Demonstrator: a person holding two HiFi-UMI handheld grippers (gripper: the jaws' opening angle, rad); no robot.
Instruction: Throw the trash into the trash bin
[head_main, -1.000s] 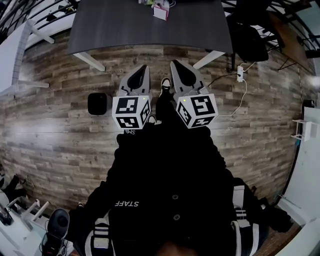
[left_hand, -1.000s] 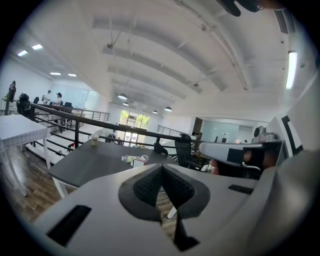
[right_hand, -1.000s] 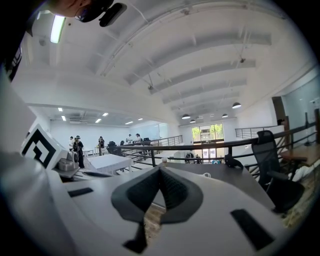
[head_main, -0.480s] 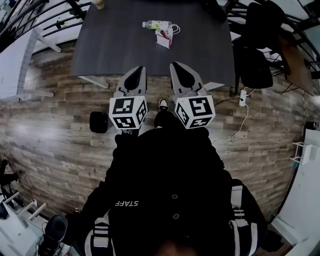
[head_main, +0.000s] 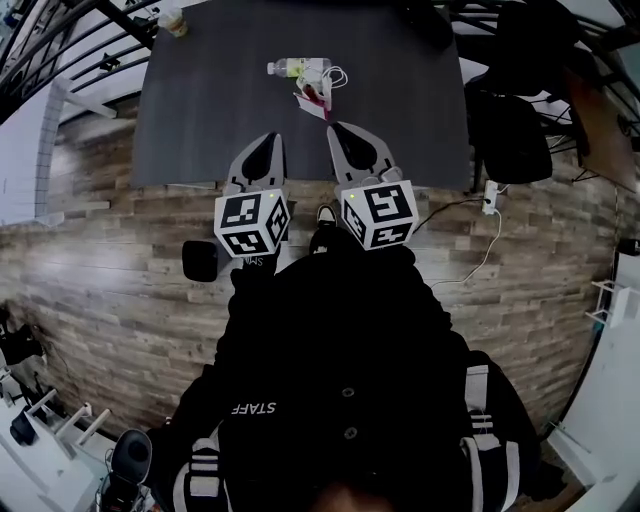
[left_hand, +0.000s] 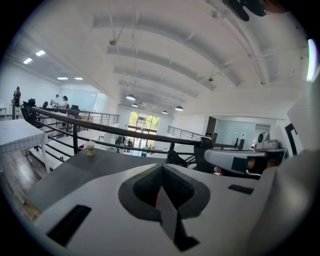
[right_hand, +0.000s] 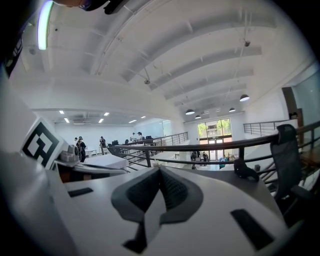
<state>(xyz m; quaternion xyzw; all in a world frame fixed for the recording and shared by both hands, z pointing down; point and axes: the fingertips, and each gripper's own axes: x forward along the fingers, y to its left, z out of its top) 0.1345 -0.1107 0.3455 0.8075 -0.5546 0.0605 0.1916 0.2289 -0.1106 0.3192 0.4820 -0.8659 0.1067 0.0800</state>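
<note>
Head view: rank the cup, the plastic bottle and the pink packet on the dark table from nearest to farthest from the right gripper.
1. Pink packet, just ahead of the right gripper, in the middle of the dark table.
2. Plastic bottle, lying just beyond the packet, slightly to the left.
3. Cup, standing at the table's far left corner.

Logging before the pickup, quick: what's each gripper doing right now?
Grey two-jaw left gripper: closed, holding nothing.
Grey two-jaw right gripper: closed, holding nothing.
</note>
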